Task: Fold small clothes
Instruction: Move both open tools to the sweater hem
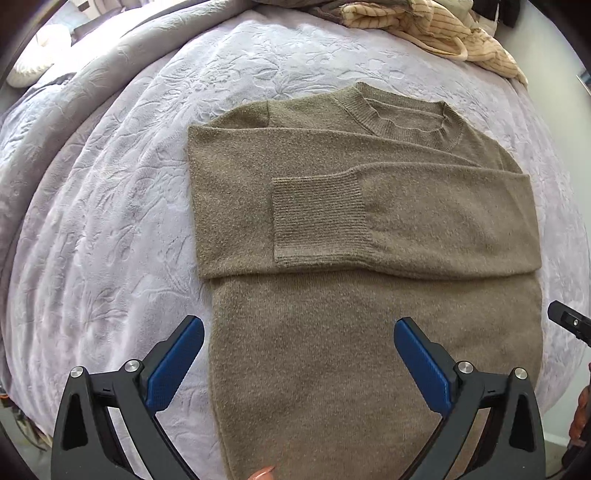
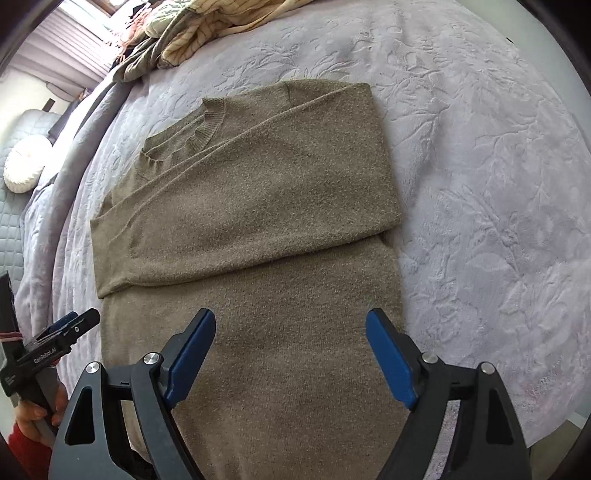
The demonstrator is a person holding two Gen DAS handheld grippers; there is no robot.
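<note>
The bed point(image 1: 110, 184), under a pale embossed blanket, fills both views beyond and to either side of each tool. It is soft and gives; pressing a tool down to catch an edge could sink the knit and pinch blanket along with it.

The sweater point(image 1: 332, 332) lies flat and face up, directly ahead of and below both tools, its collar point(image 1: 402, 118) at the far end and both sleeves crossed over the chest. The top sleeve ends in a ribbed cuff point(image 1: 317, 221), just beyond the left tool's tips. Its lower body runs back under the tools and out of frame, so the hem cannot be seen.

The left tool point(image 1: 299, 354) hangs spread wide over the sweater's left edge, with nothing between its pads. The right tool point(image 2: 291, 350) is likewise released, empty, over the right half of the body.

The likely next move is a fold of the lower body up toward the collar. The risks, as I judge them:
- grabbing only the top layer, so the back layer drags and bunches;
- uneven lifting by the two tools, skewing the fold;
- the sleeves, which only rest in place, sliding off as the cloth moves.

A heap of striped clothes point(image 1: 436, 33) lies well beyond the collar, clear of the fold.
</note>
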